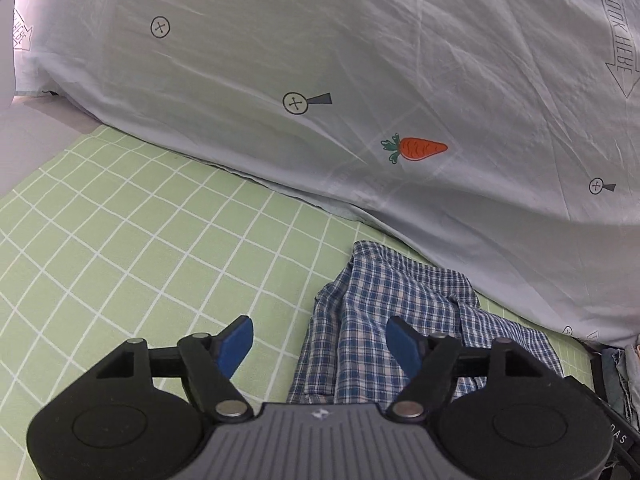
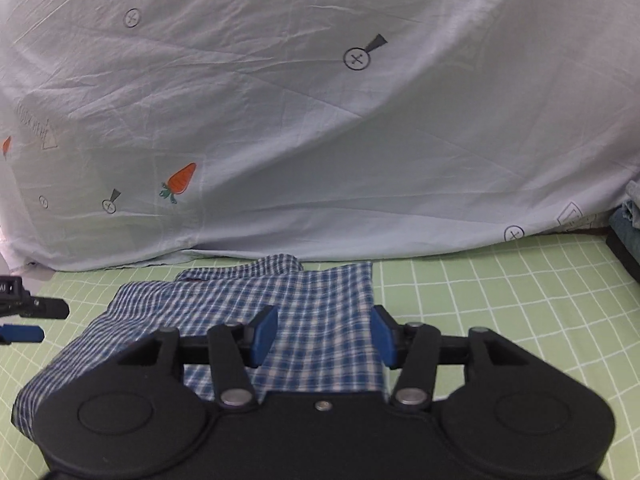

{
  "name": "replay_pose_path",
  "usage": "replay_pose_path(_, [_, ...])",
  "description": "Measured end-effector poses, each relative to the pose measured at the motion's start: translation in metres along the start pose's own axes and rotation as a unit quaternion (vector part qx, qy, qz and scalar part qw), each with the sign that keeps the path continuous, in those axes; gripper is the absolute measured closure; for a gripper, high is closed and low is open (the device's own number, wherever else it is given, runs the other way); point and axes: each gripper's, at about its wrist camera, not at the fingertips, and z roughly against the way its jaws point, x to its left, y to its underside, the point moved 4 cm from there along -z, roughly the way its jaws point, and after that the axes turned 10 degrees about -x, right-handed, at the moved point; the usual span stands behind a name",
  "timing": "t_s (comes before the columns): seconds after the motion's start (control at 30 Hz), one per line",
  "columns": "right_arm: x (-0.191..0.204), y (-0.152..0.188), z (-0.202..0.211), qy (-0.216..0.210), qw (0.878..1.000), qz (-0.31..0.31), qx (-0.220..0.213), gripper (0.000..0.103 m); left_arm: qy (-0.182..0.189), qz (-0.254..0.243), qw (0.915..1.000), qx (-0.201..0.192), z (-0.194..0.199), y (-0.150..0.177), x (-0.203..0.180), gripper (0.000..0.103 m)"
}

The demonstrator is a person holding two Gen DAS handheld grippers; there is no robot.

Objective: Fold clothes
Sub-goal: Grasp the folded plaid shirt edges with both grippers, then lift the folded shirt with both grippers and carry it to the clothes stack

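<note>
A blue and white checked shirt [image 1: 384, 312] lies folded on the green grid sheet [image 1: 140, 240]. My left gripper [image 1: 320, 344] stands open above its left edge, blue pads wide apart and nothing pressed between them. In the right wrist view the same checked shirt [image 2: 248, 300] spreads flat below my right gripper [image 2: 324, 336], which is open too, its pads apart over the cloth without pinching it. The left gripper's fingers [image 2: 24, 320] show at the left edge of that view.
A pale blue sheet [image 1: 400, 80] printed with carrots and screw marks bulges up right behind the shirt. Green grid sheet [image 2: 500, 300] stretches to either side. Dark folded cloth [image 2: 628, 232] sits at the far right.
</note>
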Motion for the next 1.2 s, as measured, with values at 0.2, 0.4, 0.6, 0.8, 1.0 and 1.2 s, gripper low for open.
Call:
replay_pose_path(0.2, [0.028, 0.051, -0.022, 0.030, 0.999, 0.029, 0.028, 0.039, -0.079, -0.134, 0.9877, -0.022, -0.020, 0.050, -0.043, 0.019])
replay_pose_path(0.4, [0.018, 0.070, -0.029, 0.032, 0.997, 0.041, 0.057, 0.022, -0.081, -0.080, 0.9920, 0.053, -0.044, 0.080, -0.006, 0.018])
replay_pose_path(0.6, [-0.002, 0.050, -0.027, 0.013, 0.997, 0.011, 0.079, 0.013, -0.017, -0.076, 0.9892, 0.124, -0.052, 0.060, 0.008, 0.018])
replay_pose_path(0.8, [-0.015, 0.048, -0.053, -0.050, 0.989, -0.025, 0.136, 0.011, 0.074, -0.116, 0.9789, 0.151, -0.077, 0.047, 0.005, 0.017])
replay_pose_path(1.0, [-0.014, 0.044, -0.087, -0.084, 0.981, -0.030, 0.170, 0.002, 0.127, -0.124, 0.9723, 0.153, -0.105, 0.039, 0.001, 0.009])
replay_pose_path(1.2, [0.003, 0.032, -0.100, -0.131, 0.976, -0.026, 0.173, 0.041, 0.168, -0.130, 0.9678, 0.135, -0.105, 0.044, -0.015, 0.034])
